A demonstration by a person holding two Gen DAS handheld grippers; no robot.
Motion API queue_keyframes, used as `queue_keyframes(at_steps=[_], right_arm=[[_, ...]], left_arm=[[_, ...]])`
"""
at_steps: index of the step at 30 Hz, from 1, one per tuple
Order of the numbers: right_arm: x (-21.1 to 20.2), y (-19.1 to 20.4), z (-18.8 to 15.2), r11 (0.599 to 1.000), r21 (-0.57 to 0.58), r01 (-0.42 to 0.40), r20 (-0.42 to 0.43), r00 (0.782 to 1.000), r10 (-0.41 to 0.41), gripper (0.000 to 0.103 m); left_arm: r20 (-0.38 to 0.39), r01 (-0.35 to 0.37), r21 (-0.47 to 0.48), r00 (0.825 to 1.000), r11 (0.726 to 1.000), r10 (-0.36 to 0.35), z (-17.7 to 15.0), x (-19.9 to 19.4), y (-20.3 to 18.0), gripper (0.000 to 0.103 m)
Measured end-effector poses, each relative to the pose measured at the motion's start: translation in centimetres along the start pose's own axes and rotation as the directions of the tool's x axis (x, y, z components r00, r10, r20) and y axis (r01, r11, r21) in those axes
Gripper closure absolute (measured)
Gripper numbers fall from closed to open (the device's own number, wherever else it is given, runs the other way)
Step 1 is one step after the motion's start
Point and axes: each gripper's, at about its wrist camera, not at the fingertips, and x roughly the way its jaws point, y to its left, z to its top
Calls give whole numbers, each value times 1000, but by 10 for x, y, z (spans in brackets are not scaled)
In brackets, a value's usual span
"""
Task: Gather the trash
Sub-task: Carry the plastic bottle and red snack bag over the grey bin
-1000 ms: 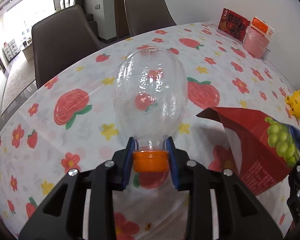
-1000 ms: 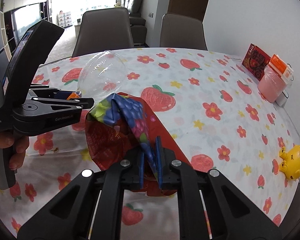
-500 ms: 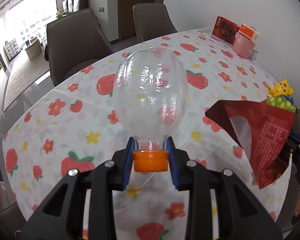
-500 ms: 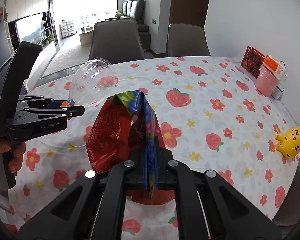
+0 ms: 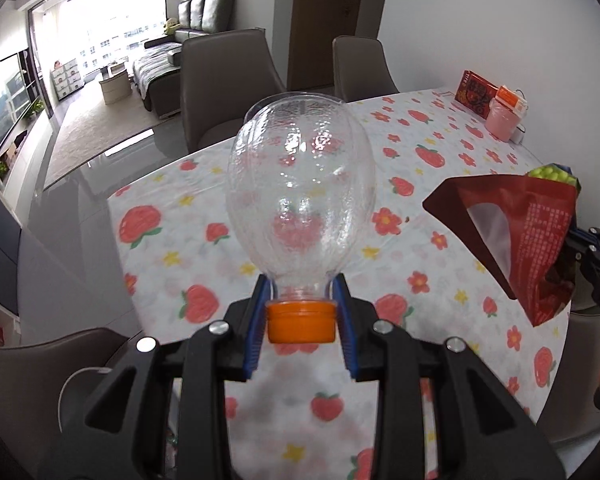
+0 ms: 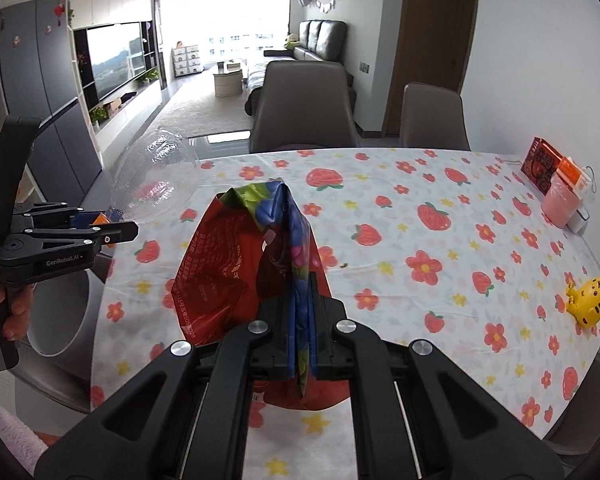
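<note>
Behind our table [image 6: 480, 240] with its strawberry cloth sit brown chairs [image 6: 304, 104] and a bright living room. On the left, our left hand-held gripper [image 5: 302, 322] pinches a clear bottle [image 5: 300, 184] at its orange cap [image 5: 301, 321], held above the table; it looks light, thin and crushable, so the stiff neck seems the best hold. On the right, our right hand-held gripper [image 6: 301, 312] clamps a limp red snack bag [image 6: 240, 264] by its folded edge.

left wrist: high, close behind jaws, facing table [image 5: 440, 184] | right wrist: same | shared: chairs [image 6: 304, 104]
</note>
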Motion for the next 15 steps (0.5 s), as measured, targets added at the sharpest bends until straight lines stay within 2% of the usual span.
queue_keyframes(at_steps=[8,15], right_arm=[[-14,110,15,992,-76,-96,18,995,98,99],[-10,223,26,979,-100,-179,0,984,180,99]], left_arm=[[5,-63,-83,998,995,64,-45,-58,93,71],[6,-111,-89,994,990,112,-75,-103,176,71]])
